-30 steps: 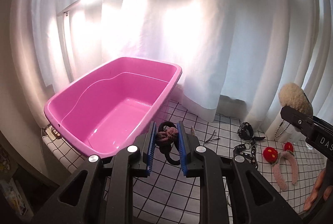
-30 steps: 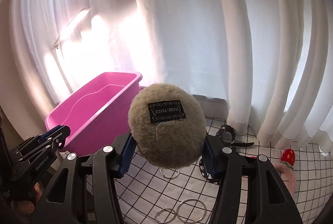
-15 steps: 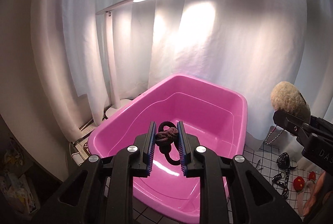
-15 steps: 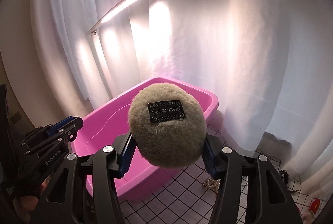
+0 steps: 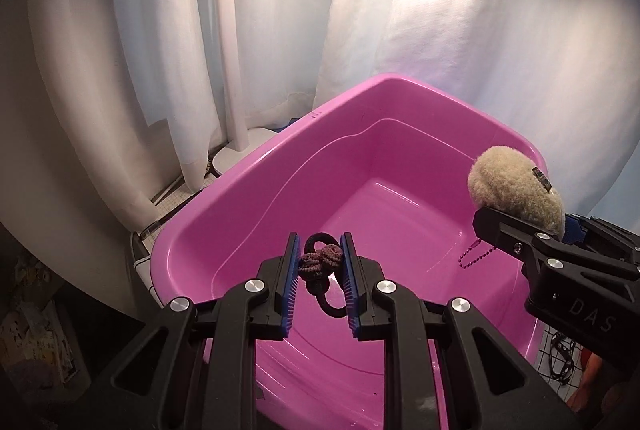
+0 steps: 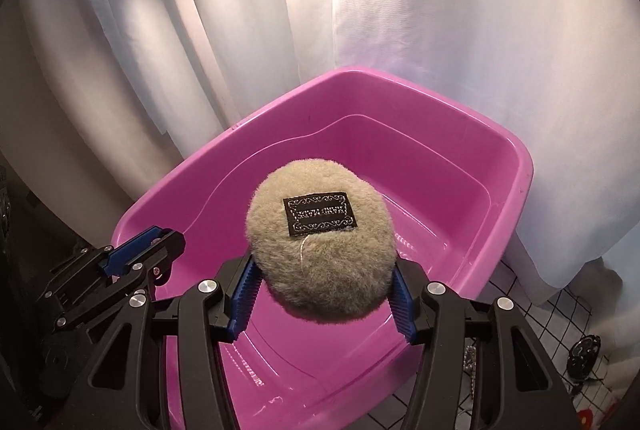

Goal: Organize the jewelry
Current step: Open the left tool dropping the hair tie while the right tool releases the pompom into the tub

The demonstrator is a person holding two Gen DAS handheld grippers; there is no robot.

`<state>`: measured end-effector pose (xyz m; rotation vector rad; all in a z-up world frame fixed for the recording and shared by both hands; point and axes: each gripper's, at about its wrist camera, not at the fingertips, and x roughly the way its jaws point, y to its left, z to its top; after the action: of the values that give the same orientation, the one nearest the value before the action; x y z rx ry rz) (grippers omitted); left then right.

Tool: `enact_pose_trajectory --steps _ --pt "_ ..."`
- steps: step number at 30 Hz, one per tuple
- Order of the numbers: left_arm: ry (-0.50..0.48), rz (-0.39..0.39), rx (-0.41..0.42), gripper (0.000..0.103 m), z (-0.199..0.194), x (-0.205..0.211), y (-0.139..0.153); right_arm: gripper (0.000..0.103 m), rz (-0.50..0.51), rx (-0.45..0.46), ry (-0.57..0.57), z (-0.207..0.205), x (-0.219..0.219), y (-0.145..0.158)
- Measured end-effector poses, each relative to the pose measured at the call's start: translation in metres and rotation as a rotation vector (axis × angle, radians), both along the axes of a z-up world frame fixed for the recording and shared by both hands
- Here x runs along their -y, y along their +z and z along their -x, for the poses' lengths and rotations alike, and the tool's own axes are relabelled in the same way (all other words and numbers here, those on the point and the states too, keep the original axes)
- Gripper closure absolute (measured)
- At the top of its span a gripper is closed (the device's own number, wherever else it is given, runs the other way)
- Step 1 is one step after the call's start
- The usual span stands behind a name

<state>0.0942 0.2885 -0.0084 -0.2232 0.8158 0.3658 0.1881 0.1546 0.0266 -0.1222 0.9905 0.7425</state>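
Observation:
My left gripper [image 5: 320, 262] is shut on a knotted brown hair tie with a black elastic loop [image 5: 320, 262], held above the near left part of the pink tub [image 5: 240, 198]. My right gripper [image 6: 322, 294] is shut on a beige fluffy pom-pom [image 6: 320, 246] with a black label, held above the tub [image 6: 500, 166]. In the left wrist view the pom-pom [image 5: 512, 186] and right gripper [image 5: 532, 230] hang over the tub's right side, a small bead chain [image 5: 474, 254] dangling below. The left gripper [image 6: 120, 262] shows at the left of the right wrist view.
White curtains hang close behind the tub. A white lamp post and round base [image 5: 240, 154] stand behind its left corner. On the grid-patterned table at right lie a black ornament [image 6: 584, 350], a pearl chain [image 6: 470, 354] and dark items [image 5: 560, 354].
Both grippers have moved left from over the grid table to above the pink tub, each still holding its item. The tub now fills both views.

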Motion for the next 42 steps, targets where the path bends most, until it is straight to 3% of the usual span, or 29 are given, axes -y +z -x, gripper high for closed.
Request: enact_pose_trajectory --steps 11,14,16,19,36,42 --pt "-0.001 0.024 -0.083 0.081 -0.012 -0.009 -0.016 0.045 0.074 -0.103 -0.026 -0.018 -0.013 -0.024" --pt "0.009 0.023 -0.099 0.067 -0.013 -0.010 -0.018 0.042 0.082 -0.113 -0.040 -0.019 -0.014 -0.027" --pt "0.020 0.018 -0.101 0.041 -0.012 -0.011 -0.017 0.042 0.086 -0.102 -0.048 -0.018 -0.014 -0.026" --pt "0.025 0.013 -0.088 0.034 -0.008 -0.012 -0.014 0.039 0.084 -0.075 -0.061 -0.017 -0.013 -0.022" --pt "0.030 0.032 -0.102 0.032 -0.003 -0.009 -0.013 0.035 0.058 -0.017 -0.092 0.000 0.011 -0.004" --pt "0.005 0.002 -0.103 0.032 0.005 0.003 -0.008 0.035 0.031 0.004 -0.108 0.014 0.031 0.003"
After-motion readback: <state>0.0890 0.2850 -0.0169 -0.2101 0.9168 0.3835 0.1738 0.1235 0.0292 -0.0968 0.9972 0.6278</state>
